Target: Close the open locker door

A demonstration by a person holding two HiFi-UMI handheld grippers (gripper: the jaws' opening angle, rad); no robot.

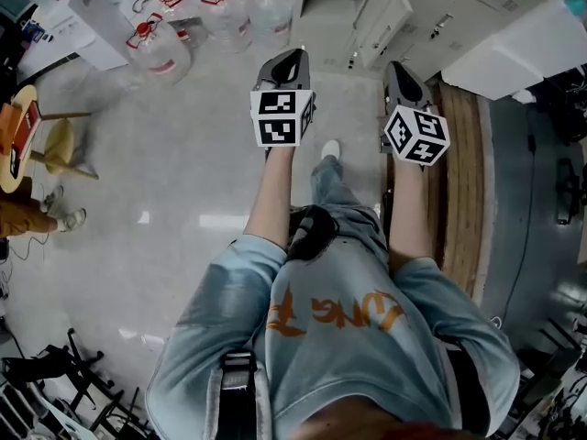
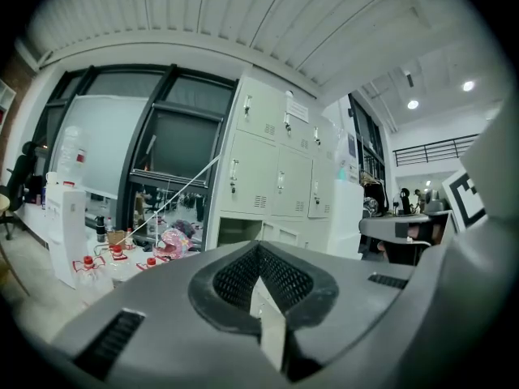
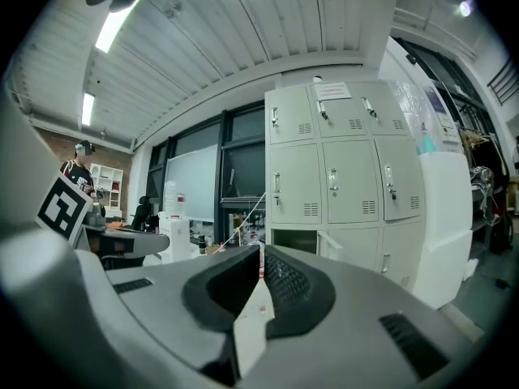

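Note:
A bank of pale grey lockers (image 3: 332,177) stands ahead of me across the floor. One lower-row compartment (image 3: 293,240) is open and dark inside, and its door (image 3: 328,242) stands ajar, edge-on to the right of it. The same open compartment (image 2: 235,232) shows in the left gripper view. In the head view the lockers (image 1: 404,26) lie at the top. My left gripper (image 1: 292,58) and right gripper (image 1: 401,70) are held out side by side toward them, well short of the door. Both are shut with nothing between the jaws.
Several water jugs with red caps (image 1: 160,49) and a white box (image 1: 101,21) stand on the floor at the left. A wooden stool (image 1: 55,145) is further left. A wooden platform (image 1: 459,172) runs along my right. A tall white cabinet (image 3: 442,217) adjoins the lockers.

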